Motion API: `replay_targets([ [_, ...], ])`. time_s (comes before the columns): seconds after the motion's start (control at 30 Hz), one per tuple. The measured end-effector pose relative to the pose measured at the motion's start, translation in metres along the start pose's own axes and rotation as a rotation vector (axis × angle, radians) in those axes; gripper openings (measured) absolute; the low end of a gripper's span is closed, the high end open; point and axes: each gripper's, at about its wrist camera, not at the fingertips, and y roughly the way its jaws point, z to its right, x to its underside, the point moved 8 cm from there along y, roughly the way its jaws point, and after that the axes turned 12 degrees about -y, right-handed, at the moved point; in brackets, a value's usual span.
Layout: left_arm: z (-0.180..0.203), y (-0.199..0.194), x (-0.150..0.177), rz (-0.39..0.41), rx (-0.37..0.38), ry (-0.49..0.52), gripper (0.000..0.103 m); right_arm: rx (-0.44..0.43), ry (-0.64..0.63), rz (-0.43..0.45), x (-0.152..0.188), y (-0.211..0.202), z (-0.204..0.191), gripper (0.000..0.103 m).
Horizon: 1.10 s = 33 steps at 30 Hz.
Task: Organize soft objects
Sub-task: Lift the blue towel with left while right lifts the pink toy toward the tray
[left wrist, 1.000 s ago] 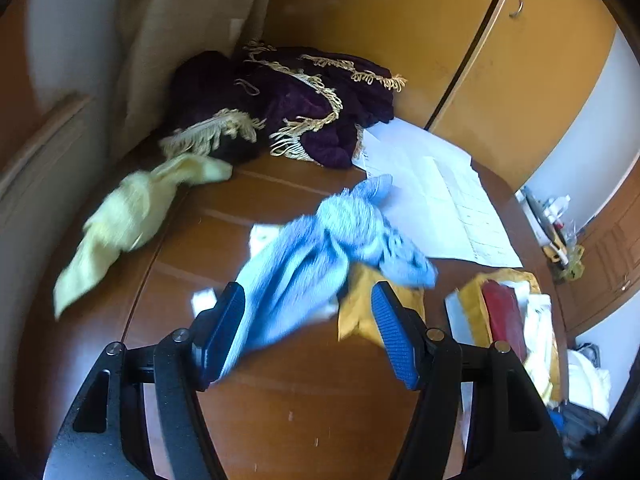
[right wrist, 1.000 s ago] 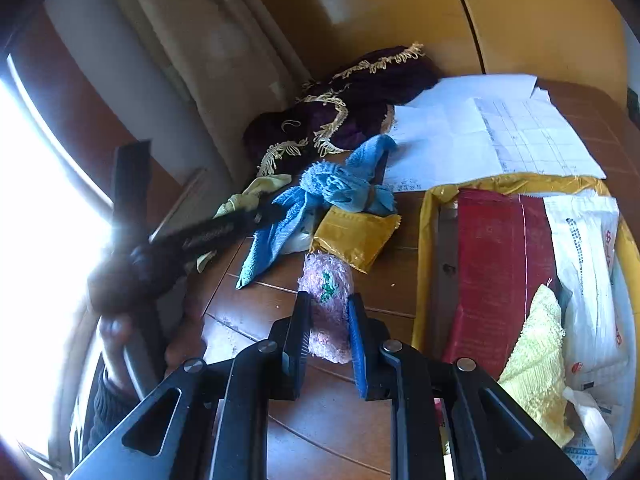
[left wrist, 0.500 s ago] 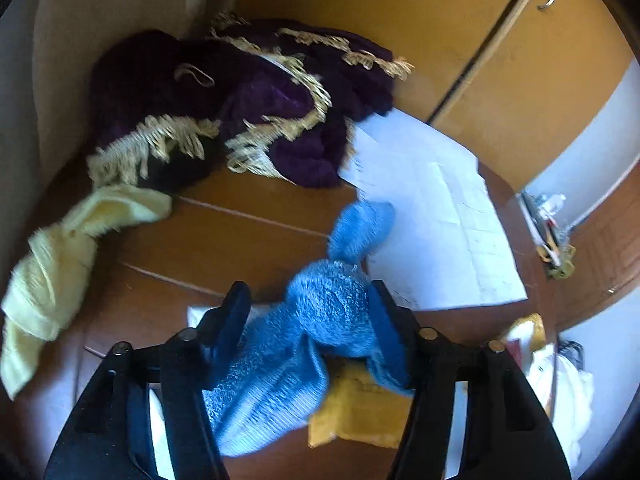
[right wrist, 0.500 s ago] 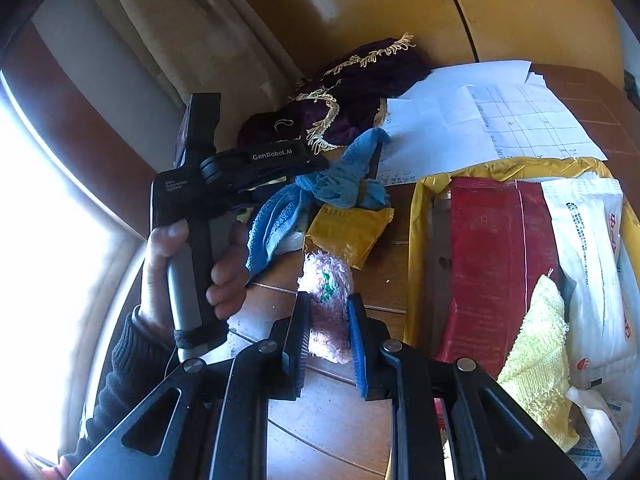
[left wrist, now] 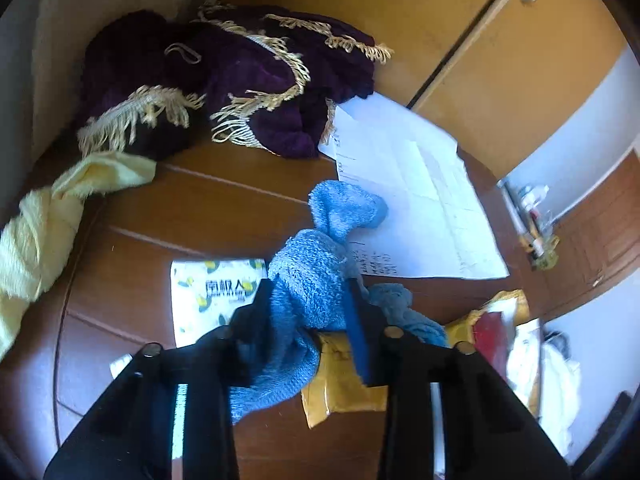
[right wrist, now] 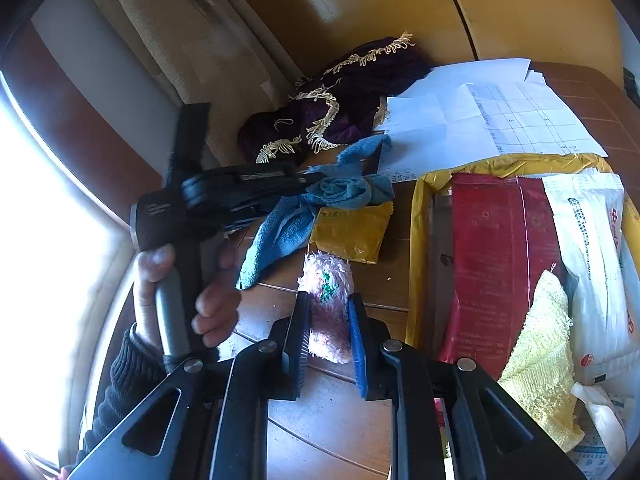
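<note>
While the left gripper (left wrist: 310, 300) has its jaws pressed in on the bunched middle of the blue towel (left wrist: 316, 276), the right gripper (right wrist: 328, 328) has its own jaws clamped on a small pink fluffy cloth (right wrist: 326, 300) just above the wooden table (left wrist: 208, 208). The towel lies near the middle of the table, one end reaching onto the white papers (left wrist: 416, 200) and the other draping over a yellow packet (right wrist: 350, 232); a printed white pack (left wrist: 208, 292) sits just beside it. The step in hand looks like a grasp on the blue towel, with the pink cloth already secured. Whether the towel has left the table cannot be told. The next move probably calls for a lift clear of the packet and papers, so that neither is dragged along, and then a carry to wherever the soft things are being gathered. A yellow cloth (left wrist: 44, 224) at the table's left edge and a purple fringed fabric (left wrist: 224, 80) at the back remain untouched, and another yellow cloth (right wrist: 540, 360) lies in the yellow-rimmed tray (right wrist: 416, 240) at right.
</note>
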Motion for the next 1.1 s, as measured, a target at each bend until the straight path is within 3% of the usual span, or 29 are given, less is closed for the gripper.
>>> replay_targets([
  [0.37,-0.011,-0.081,0.01,0.146,0.121,-0.121,0.026,-0.02,-0.009,0.02,0.0,-0.008,-0.002,0.019],
  [0.6,-0.011,-0.138,0.049,0.209,0.203,-0.147,0.026,-0.033,-0.009,0.032,0.002,-0.015,-0.004,0.019],
  [0.77,-0.016,-0.145,0.082,0.184,0.222,-0.179,0.026,-0.052,-0.013,0.04,0.011,-0.024,-0.008,0.019],
  [1.1,-0.026,-0.12,0.133,0.082,0.249,-0.269,0.026,-0.061,-0.011,0.024,0.03,-0.03,-0.009,0.019],
])
